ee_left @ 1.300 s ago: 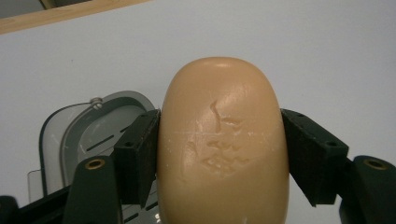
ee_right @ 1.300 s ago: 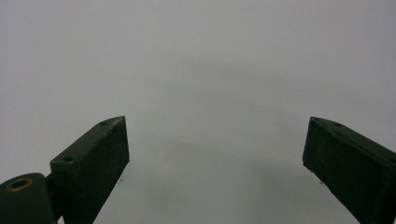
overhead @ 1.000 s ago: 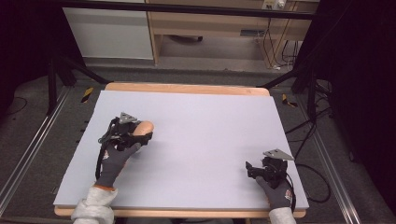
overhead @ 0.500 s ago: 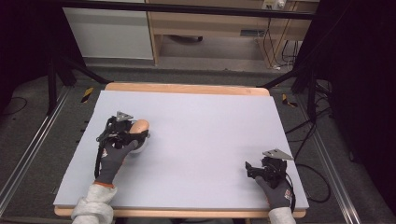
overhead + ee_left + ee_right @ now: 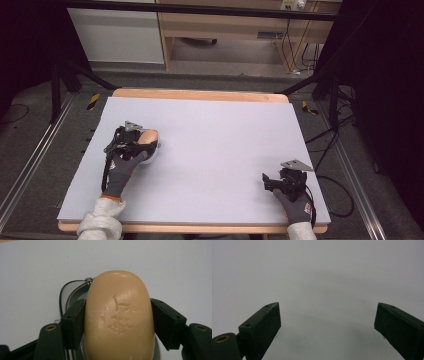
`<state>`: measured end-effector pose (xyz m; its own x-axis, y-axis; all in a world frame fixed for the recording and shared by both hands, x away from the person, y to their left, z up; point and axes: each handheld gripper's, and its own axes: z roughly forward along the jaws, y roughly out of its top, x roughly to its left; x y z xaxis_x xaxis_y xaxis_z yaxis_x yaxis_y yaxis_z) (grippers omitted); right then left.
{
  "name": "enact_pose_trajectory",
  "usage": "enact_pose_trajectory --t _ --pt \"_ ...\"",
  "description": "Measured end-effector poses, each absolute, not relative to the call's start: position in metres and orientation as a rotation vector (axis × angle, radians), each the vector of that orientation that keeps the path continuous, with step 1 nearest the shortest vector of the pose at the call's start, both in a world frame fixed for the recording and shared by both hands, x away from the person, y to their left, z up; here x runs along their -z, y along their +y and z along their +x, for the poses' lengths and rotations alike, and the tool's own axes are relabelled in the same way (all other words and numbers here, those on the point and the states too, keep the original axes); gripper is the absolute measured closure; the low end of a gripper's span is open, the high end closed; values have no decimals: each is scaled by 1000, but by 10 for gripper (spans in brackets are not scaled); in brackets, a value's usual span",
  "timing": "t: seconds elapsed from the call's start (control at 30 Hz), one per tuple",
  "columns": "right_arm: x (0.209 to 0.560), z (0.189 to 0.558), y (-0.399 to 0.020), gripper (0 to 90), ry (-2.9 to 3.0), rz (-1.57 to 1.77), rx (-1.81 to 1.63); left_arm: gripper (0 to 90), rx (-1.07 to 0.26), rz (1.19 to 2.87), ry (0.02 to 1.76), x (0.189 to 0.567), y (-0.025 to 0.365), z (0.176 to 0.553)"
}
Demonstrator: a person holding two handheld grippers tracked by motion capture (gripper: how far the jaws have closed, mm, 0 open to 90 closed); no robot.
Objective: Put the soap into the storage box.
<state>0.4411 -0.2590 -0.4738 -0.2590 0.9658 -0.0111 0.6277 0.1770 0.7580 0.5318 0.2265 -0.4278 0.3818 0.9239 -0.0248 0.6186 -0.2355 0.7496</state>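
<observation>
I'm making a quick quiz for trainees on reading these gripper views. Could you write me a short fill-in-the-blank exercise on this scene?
1. The left hand-held gripper is shut on a tan bar of ____.
2. The jaws of the right hand-held gripper stand ____, with nothing between them.
3. Under the soap lies a clear dish with a ____ rim.
4. Both hands wear dark ____.

Missing words: soap; open; dark; gloves

My right tool (image 5: 327, 322) points at the plain pale grey bench (image 5: 322, 272). Its two black jaws stand wide apart with nothing between them.
</observation>
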Motion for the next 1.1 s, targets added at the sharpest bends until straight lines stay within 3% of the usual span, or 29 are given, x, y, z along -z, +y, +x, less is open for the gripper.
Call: enact_pose_trajectory --t 1.1 --pt "474 441 -259 71 1960 1492 -887 295 -573 1956 1334 432 225 528"
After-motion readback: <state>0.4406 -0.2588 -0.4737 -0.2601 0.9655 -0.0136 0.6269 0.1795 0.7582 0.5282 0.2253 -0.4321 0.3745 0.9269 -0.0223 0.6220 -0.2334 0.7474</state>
